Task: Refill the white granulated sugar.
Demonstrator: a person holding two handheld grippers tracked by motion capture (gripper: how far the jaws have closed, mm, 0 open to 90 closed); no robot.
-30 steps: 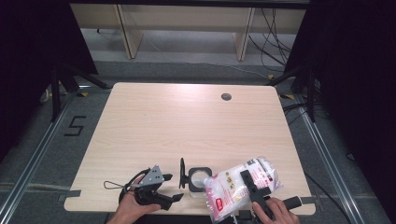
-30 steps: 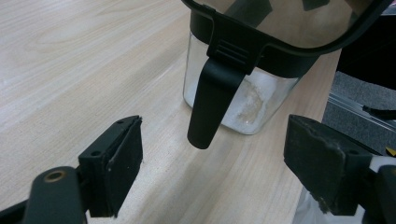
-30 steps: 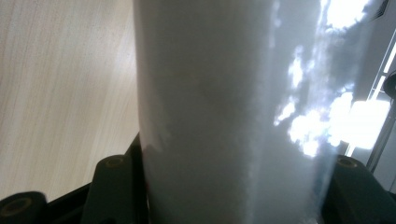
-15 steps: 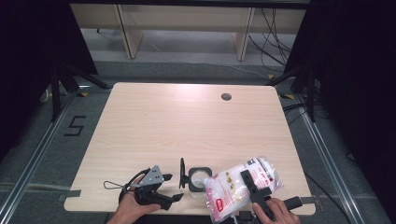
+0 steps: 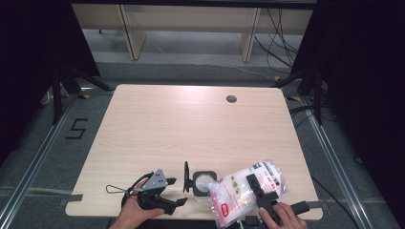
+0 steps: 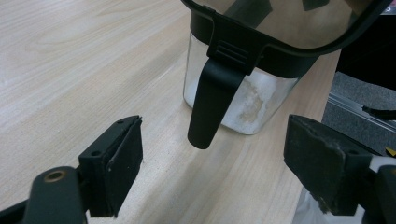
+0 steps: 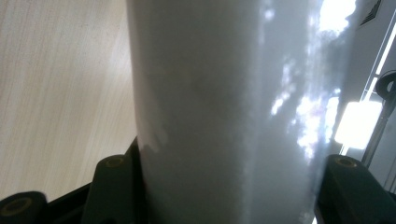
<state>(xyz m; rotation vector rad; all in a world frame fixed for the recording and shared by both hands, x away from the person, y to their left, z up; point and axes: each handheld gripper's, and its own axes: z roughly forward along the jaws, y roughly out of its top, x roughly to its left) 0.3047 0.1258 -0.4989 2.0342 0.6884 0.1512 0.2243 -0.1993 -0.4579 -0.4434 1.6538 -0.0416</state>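
The right gripper (image 5: 260,191) is clamped on a plastic bag (image 5: 239,191) of white powder. In the right gripper view its black jaws press in from both sides on the bag (image 7: 219,112), whose smooth, glossy film catches bright glints of light. From the high view the bag is a soft, bulging pouch with a red-and-white printed label, held tilted at the near right edge of the table (image 5: 191,124), with its upper end just beside the jar (image 5: 203,183).

The left gripper (image 5: 162,200) is open with nothing between its jaws. In the left gripper view its two blocky black pads (image 6: 123,158) stand wide apart, matte and a little scuffed at the edges, low over the wood. Just beyond them stands the jar (image 6: 243,107), a clear, square-shouldered container with a black plastic rim and a layer of white powder in the bottom. Its hinged lid (image 5: 186,176) is swung open and stands upright on the left side, and a black rounded tab (image 6: 210,102) hangs down from the rim.

The table is pale, smooth wood-grain laminate with rounded corners and a small dark round hole (image 5: 231,98) near its far edge.
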